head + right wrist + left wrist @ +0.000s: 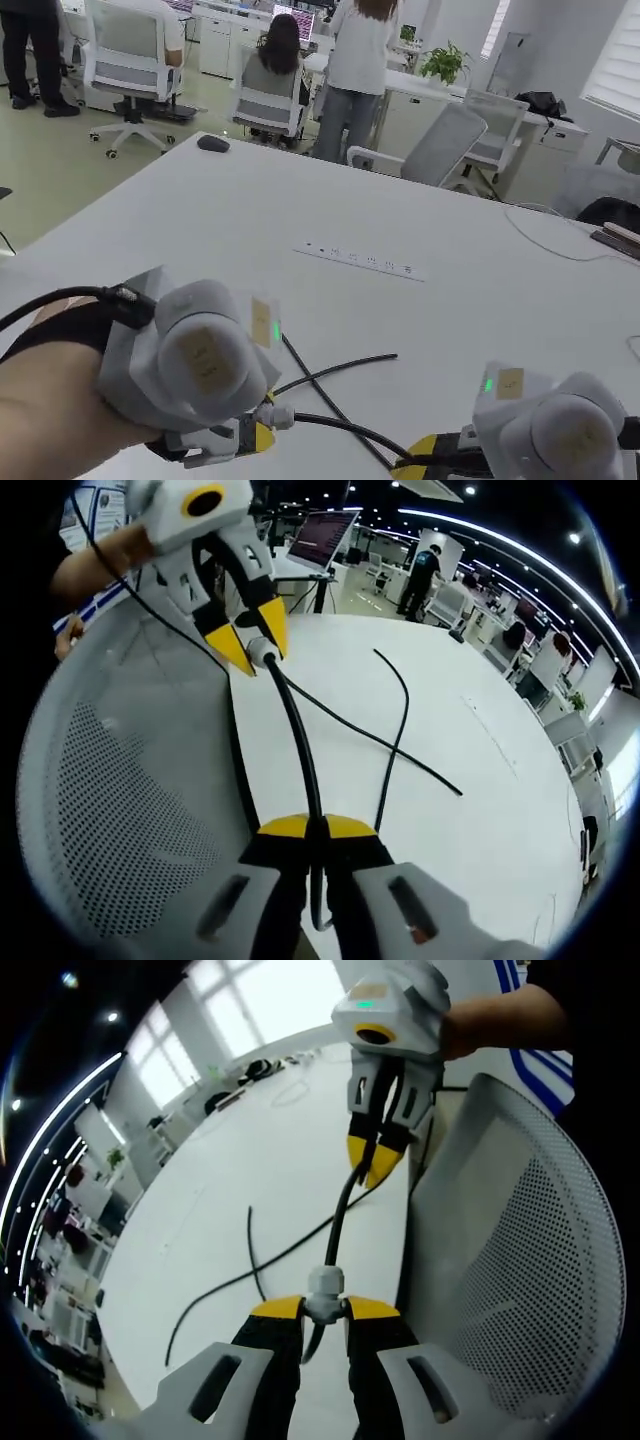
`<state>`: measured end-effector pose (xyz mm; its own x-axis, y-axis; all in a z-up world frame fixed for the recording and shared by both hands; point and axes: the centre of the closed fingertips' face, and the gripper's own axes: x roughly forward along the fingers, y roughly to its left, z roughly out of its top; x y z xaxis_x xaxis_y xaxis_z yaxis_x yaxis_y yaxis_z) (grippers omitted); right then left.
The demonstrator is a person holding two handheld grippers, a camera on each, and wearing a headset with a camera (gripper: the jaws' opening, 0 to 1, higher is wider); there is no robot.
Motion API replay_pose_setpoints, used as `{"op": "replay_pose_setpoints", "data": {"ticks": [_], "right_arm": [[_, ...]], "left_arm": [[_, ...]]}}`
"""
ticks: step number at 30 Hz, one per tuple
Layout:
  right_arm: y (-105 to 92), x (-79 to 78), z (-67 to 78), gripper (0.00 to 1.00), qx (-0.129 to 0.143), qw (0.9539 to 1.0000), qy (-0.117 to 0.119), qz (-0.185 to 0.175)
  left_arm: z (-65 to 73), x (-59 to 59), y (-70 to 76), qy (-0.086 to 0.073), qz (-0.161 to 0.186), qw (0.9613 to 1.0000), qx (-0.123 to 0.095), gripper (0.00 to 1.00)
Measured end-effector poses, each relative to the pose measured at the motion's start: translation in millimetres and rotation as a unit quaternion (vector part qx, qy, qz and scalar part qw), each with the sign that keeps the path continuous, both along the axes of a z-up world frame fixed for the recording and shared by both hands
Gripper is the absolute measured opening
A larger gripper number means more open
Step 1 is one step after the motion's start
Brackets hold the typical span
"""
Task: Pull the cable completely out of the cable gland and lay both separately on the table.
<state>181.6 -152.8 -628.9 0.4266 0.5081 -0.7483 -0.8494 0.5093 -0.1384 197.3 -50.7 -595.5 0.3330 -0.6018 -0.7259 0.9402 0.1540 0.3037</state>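
My left gripper (pixel 258 434) hangs at the table's near edge, shut on a small white cable gland (pixel 276 414). A black cable (pixel 345 427) leaves the gland and runs right into my right gripper (pixel 420 455), which is shut on it a short way off. In the left gripper view the gland (pixel 325 1291) sits between the yellow tips, with the right gripper (pixel 377 1163) ahead pinching the cable (pixel 341 1215). The right gripper view has the cable (pixel 300 750) between its tips and the left gripper (pixel 252 647) ahead. The cable's loose length (pixel 337 371) lies crossed on the table.
The white table (pixel 300 210) carries a dark mouse (pixel 213 143) at its far edge, a flush socket strip (pixel 360 260) mid-table and a thin white cord (pixel 540 238) at right. A grey mesh chair back (pixel 520 1250) stands close behind the grippers. People and office chairs are beyond the table.
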Motion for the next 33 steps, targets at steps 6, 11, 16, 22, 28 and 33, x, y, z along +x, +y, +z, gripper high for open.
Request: {"op": "replay_pose_setpoints", "data": {"ticks": [6,11,16,22,28,33], "right_arm": [[-8.6,1.0,-3.6,0.02,-0.001,0.9999,-0.001,-0.012],[-20.3,4.7,-7.6,0.02,-0.011,0.9996,-0.006,-0.027],[-30.5,5.2,-15.3,0.02,-0.019,0.9992,-0.001,-0.036],[-49.8,5.1,-27.6,0.02,-0.049,0.9978,0.002,-0.044],[-70.7,9.2,-35.6,0.02,-0.06,0.9955,0.009,-0.073],[-77.0,8.2,-47.5,0.22,-0.08,0.9923,0.029,-0.09]], "left_arm": [[2.9,3.6,2.4,-0.005,0.0,1.0,0.003,0.17],[4.3,8.9,9.8,-0.003,0.013,0.9999,0.0,0.16],[2.5,13.8,21.7,-0.006,0.026,0.9996,0.013,0.16],[-0.5,13.3,27.9,-0.002,0.03,0.9993,0.023,0.16],[-1.1,13.4,31.2,-0.001,0.037,0.9989,0.027,0.16],[3.8,13.2,25.8,-0.004,0.037,0.9991,0.019,0.16]]}}
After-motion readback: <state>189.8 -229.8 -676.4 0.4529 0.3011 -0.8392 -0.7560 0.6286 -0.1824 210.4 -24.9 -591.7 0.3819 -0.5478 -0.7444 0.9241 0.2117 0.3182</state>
